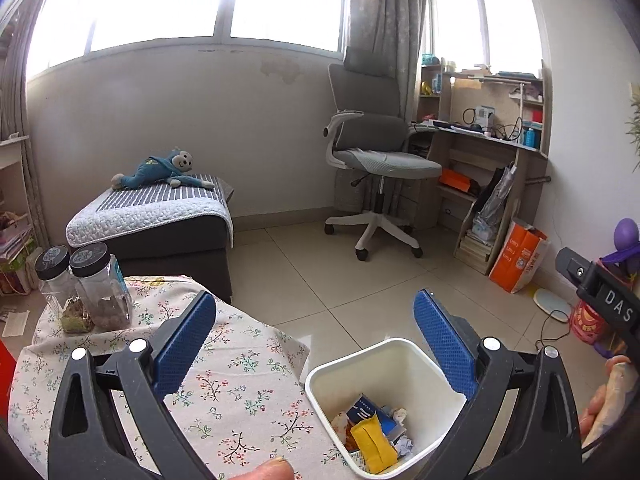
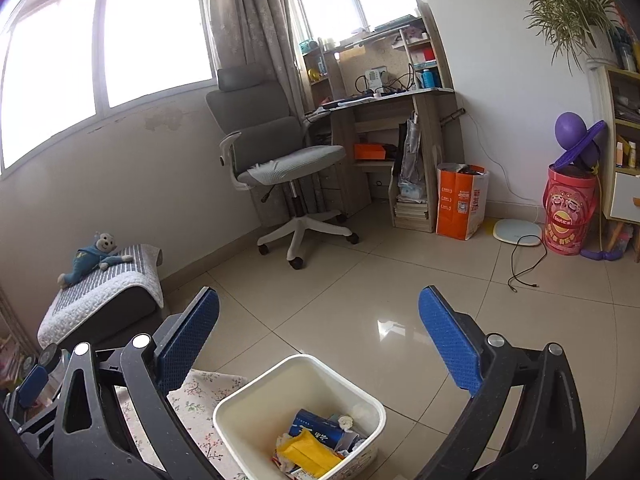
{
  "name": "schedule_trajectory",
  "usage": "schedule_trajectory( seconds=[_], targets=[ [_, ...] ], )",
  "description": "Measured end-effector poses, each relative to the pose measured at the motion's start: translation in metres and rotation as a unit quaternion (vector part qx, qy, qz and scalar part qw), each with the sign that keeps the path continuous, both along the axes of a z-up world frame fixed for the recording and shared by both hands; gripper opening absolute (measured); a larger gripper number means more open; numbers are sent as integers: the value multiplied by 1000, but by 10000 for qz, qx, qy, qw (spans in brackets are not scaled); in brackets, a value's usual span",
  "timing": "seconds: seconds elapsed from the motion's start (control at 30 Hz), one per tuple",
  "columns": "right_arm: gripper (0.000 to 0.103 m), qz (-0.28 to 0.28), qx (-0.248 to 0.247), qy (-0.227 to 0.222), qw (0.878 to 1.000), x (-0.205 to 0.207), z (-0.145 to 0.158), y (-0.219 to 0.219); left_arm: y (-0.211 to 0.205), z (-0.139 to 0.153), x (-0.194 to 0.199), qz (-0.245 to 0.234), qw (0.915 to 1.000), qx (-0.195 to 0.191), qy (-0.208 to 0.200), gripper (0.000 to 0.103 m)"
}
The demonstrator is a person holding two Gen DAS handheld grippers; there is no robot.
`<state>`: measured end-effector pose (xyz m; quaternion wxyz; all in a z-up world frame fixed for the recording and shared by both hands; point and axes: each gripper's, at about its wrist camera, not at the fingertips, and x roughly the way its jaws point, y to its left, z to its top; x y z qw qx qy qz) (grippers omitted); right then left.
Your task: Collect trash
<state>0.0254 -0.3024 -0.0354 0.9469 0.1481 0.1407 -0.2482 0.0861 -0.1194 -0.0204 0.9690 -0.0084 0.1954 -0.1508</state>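
Observation:
A white trash bin (image 1: 400, 372) stands on the tiled floor beside a small table with a floral cloth (image 1: 240, 360). Inside it lie a yellow packet (image 1: 374, 440), a blue box (image 1: 366, 410) and crumpled paper. My left gripper (image 1: 316, 300) hangs above the table's edge and the bin, open, with nothing between its blue pads. In the right wrist view the bin (image 2: 304, 384) sits below my right gripper (image 2: 319, 296), which is also open and empty. The yellow packet (image 2: 308, 454) and blue box (image 2: 316, 428) show there too.
Two dark-lidded jars (image 1: 100, 288) stand on the floral cloth. Behind are a padded stool with a blue toy monkey (image 1: 160, 172), a grey office chair (image 2: 280, 168), a cluttered desk (image 2: 392, 96), an orange bag (image 2: 460, 204), a red drum (image 2: 568, 212) and a black cable (image 2: 524, 260) on the floor.

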Motion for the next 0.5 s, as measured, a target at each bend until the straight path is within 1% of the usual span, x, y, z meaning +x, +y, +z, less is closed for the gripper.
schedule_trajectory(
  seconds=[0.03,0.13,0.2,0.3,0.4,0.5],
  targets=[
    [96,100,-64,-24,9999,1,0,9,8,4,-3,104,9999,-27,-46,96],
    [96,375,-243,-157,9989,1,2,33,31,15,-13,413,9990,48,-181,96],
    [96,496,-338,-248,9979,2,3,47,47,19,-17,625,9979,34,-154,96],
    [96,804,-355,-324,9956,6,4,63,70,22,-21,785,9967,-81,-196,96],
    [96,984,-358,-325,9940,12,4,77,84,23,-24,1017,9943,4,-333,96],
    [96,1104,-396,-326,9926,18,5,87,95,22,-23,1149,9929,-10,-304,96]
  ],
)
